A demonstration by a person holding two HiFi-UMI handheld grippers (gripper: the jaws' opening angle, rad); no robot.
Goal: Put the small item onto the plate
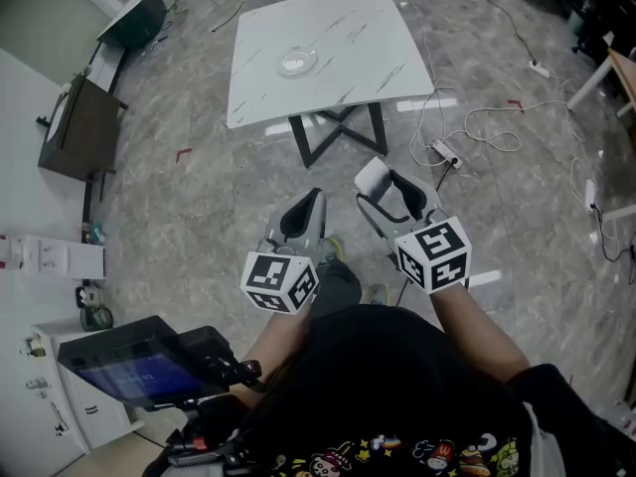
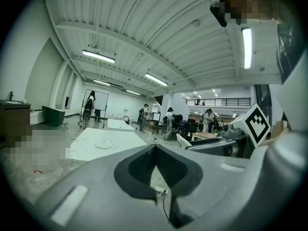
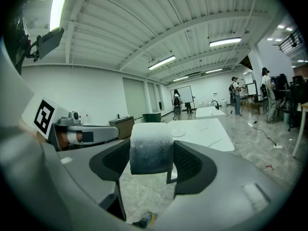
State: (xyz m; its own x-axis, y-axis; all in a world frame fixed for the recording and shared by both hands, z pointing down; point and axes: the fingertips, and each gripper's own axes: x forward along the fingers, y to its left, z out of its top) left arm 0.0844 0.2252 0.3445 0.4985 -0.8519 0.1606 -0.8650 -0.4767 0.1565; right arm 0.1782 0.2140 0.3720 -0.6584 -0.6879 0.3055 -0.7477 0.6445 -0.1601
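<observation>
You're pinching the small white item (image 3: 150, 150) between the right gripper (image 1: 390, 199) jaws; the left gripper (image 1: 303, 215) jaws are sitting together, empty. The plate (image 1: 296, 62) (on the white table (image 1: 348, 28), well ahead) is waiting, so carry and placement are remaining.

Premises: large open-plan lab or workshop hall. Ribbed white ceiling (image 2: 144, 37) with strip lights (image 2: 98, 56); polished stone floor (image 1: 199, 197); white table (image 1: 338, 48); loose cables (image 1: 477, 117), power strip (image 1: 444, 151); whiteboard (image 2: 98, 100); people (image 2: 144, 115) among equipment-laden desks (image 2: 204, 135).
</observation>
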